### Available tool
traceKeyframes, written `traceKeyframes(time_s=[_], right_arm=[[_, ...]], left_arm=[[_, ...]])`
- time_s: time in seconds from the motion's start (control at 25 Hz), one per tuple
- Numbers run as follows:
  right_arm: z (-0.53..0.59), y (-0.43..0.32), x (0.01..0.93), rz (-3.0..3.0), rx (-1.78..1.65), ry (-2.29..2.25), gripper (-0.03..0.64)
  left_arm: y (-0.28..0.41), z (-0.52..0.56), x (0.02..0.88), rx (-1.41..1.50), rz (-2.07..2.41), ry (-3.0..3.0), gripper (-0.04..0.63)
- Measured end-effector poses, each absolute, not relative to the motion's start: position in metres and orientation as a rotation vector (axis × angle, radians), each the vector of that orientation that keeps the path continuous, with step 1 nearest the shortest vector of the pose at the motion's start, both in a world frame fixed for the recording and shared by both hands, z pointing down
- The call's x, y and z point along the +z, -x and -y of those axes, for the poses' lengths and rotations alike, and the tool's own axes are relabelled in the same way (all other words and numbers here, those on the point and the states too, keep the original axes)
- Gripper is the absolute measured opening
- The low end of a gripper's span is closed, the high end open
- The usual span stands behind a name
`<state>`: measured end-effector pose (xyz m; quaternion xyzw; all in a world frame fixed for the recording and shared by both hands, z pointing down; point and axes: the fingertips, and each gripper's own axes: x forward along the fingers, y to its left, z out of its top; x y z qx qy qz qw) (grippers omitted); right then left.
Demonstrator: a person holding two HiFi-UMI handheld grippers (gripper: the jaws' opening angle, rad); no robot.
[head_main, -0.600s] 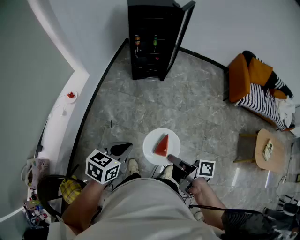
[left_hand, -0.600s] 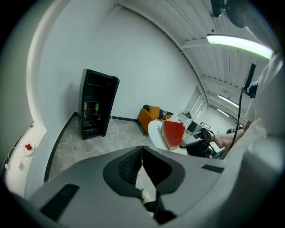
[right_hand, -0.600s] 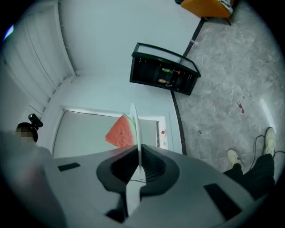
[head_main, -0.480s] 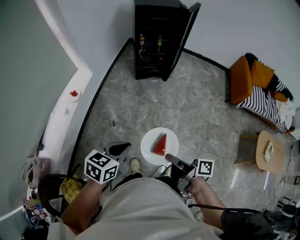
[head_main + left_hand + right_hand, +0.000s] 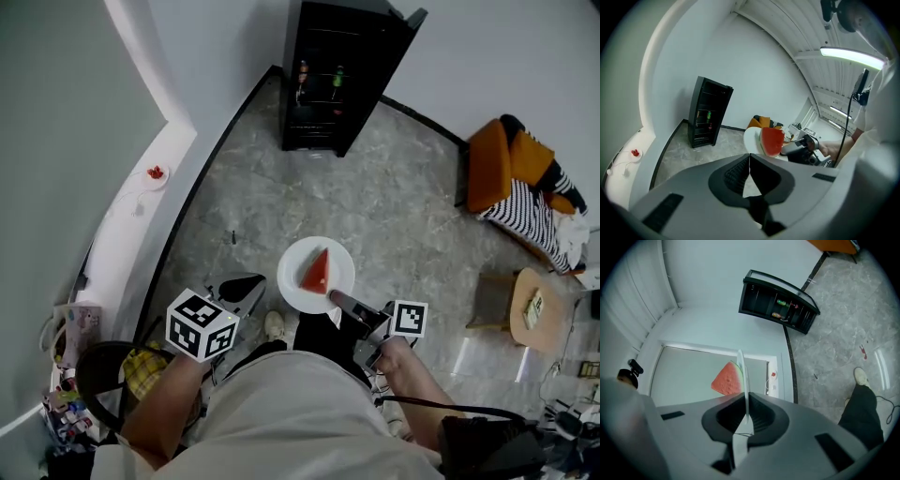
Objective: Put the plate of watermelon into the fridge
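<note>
— Where is the plate (image 5: 293,277)?

— Off the ground, held out in front of the person, above the grey marbled floor (image 5: 403,202). The right tool (image 5: 333,295) is clamped on the rim at the side nearest the person. In the right gripper view the thin white edge stands pinched between its two pads. A wedge of watermelon (image 5: 317,271) lies on the plate, point towards the fridge (image 5: 323,80).

— And the left tool (image 5: 251,284)?

— Its jaws are closed tip to tip with nothing between them. It hangs just left of the plate, not touching it.

— What lies between the plate and the fridge?

— A stretch of floor. A small dark speck (image 5: 233,238) sits on it off to the left, near the wall. The fridge stands well apart from the plate, in the corner, black, with its door (image 5: 380,89) swung open on the right side. Two bottles (image 5: 303,75) show on a shelf inside.

— Anything else round about?

— To the right, an orange chair (image 5: 487,159) with a striped cloth (image 5: 534,214) thrown over it, and nearer the person a small round wooden tabletop (image 5: 542,305). Along the left wall runs a white ledge (image 5: 127,230) with a small red thing (image 5: 155,172) on it. A pale shoe (image 5: 274,325) of the person shows just below the plate.
</note>
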<state>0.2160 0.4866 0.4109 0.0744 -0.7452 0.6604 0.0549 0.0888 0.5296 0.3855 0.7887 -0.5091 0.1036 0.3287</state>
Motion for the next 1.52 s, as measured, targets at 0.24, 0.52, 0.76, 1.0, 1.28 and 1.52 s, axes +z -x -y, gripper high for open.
traceKeyframes(time_s=[0.24,0.52,0.76,1.0,1.28,1.52], right_arm=[[-0.439,-0.190,0.426,2.255,2.026,-0.270,0.025],[-0.354,-0.141,0.427,2.282,2.042,-0.240,0.025],[-0.268,-0.106,0.426,2.305,2.077,-0.267,0.024],[-0.205,-0.078,0.426,2.335,2.080,-0.311,0.023],[-0.118,-0.027,0.451,2.306,2.126,-0.472,0.023],[-0.085,-0.008,0.436,2.353,2.156,-0.619,0.023]], left_arm=[[-0.097,-0.485,0.378,0.327,1.240,-2.159,0.012],[-0.087,-0.410,0.372,0.393,1.159,-2.197,0.012],[-0.062,-0.334,0.368,0.463,1.128,-2.211,0.012],[-0.046,-0.279,0.366,0.459,1.083,-2.231,0.013],[0.010,-0.190,0.389,0.495,0.936,-2.278,0.012],[0.033,-0.158,0.366,0.590,0.807,-2.397,0.012]])
